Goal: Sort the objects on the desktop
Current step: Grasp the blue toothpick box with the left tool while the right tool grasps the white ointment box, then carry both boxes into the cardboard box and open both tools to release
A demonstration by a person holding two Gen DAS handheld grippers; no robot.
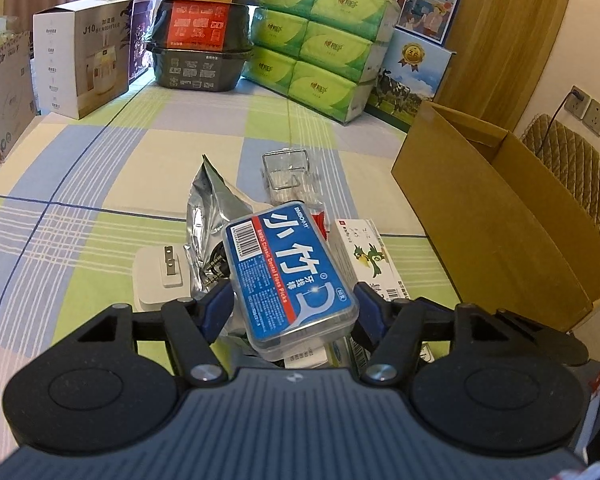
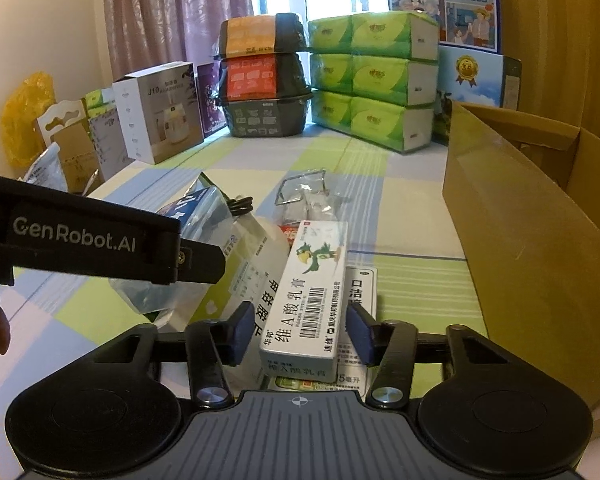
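Left gripper [image 1: 296, 304] jaws pinch the floss box [image 1: 290, 278] above the pile left of the cardboard box [image 1: 500, 216]; right gripper [image 2: 298, 330] jaws spread around the ointment carton [image 2: 308, 304]: close squarely mid-length.

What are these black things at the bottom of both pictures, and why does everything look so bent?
No robot here: a person carries a hand-held claw in each hand, each with a wide-angle camera looking along its two fingers, which bends the view. The left claw grips a blue dental floss pick box, lifted above the pile. The right claw is open, its pads on either side of a white ointment box without touching it. Beneath lie a white plug adapter, a silver foil pouch and other small packets on a checked cloth. An open cardboard box stands to the right.
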